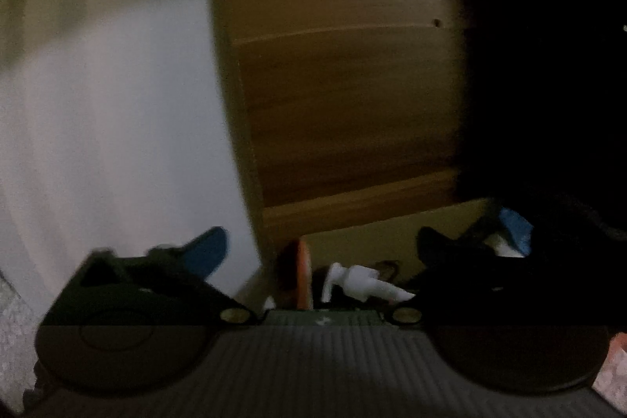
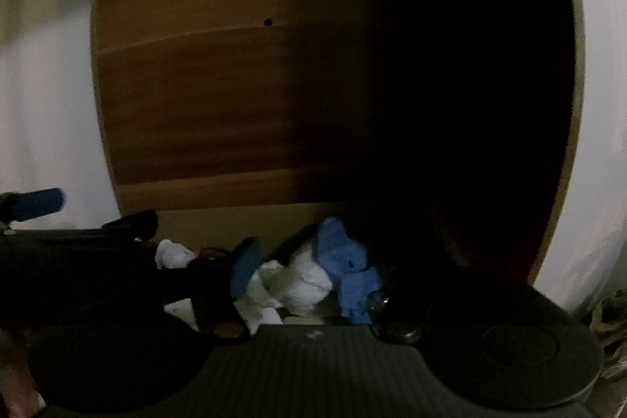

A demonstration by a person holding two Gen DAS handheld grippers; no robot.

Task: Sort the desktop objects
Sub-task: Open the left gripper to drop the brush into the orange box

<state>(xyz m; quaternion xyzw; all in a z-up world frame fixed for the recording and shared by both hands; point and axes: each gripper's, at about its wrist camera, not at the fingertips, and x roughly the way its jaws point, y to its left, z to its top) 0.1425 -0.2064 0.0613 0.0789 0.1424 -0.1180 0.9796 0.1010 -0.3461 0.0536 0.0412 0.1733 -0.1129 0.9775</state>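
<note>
Here, two tools, left tool [image 1: 360, 241] and right tool [image 2: 298, 261] both agape and empty; one white pump dispenser [image 1: 360, 283].

The left gripper [image 1: 364, 241] has its 2 jaws spread wide, the blue-padded fingertips [image 1: 207, 249] at 8 o'clock and 4 o'clock of its own view, with nothing pressed between them. The right gripper [image 2: 298, 261] also stands open, blue pads at 6 o'clock of its view. The left gripper's fingers [image 2: 39, 202] reach in at 9 o'clock there.
</note>
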